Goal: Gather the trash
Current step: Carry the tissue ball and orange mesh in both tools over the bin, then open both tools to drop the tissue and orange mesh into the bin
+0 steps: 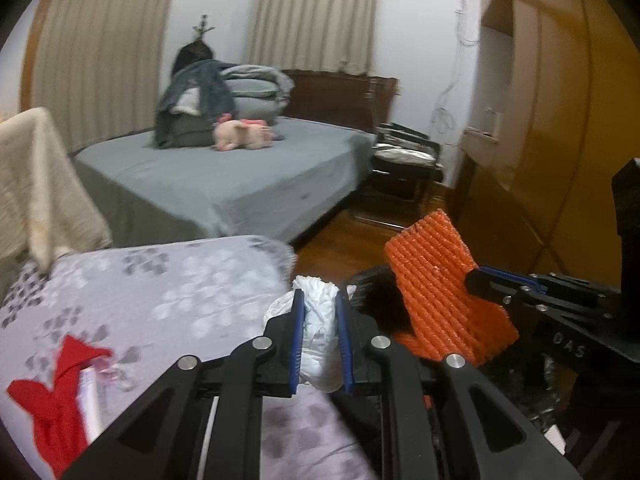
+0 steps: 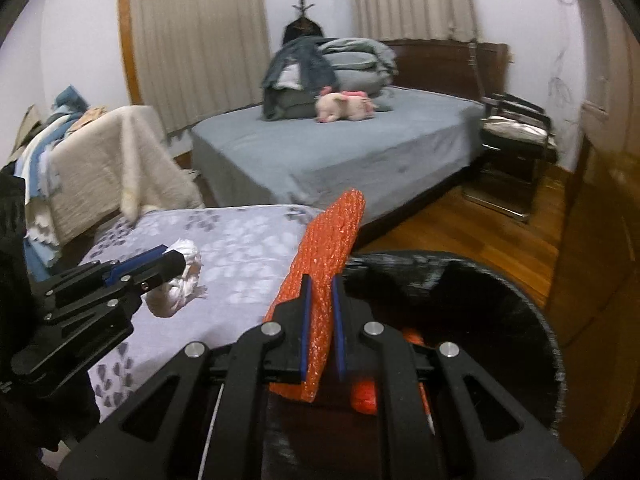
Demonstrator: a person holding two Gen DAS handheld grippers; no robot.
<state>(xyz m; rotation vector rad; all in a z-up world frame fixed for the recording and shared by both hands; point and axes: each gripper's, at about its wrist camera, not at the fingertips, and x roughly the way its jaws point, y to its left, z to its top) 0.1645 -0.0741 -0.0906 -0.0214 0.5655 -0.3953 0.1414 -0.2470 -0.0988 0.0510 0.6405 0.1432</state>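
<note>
Tissue, white and crumpled, sits clamped between your left gripper pads in the left wrist view, held over the edge of the patterned mattress. Beside it your right gripper pinches an orange foam net.

From the right wrist view, your right gripper is clenched on that foam net, above the rim of a black bin. Inside the bin you can see more orange scraps. The left gripper holds the tissue over the mattress.
</note>
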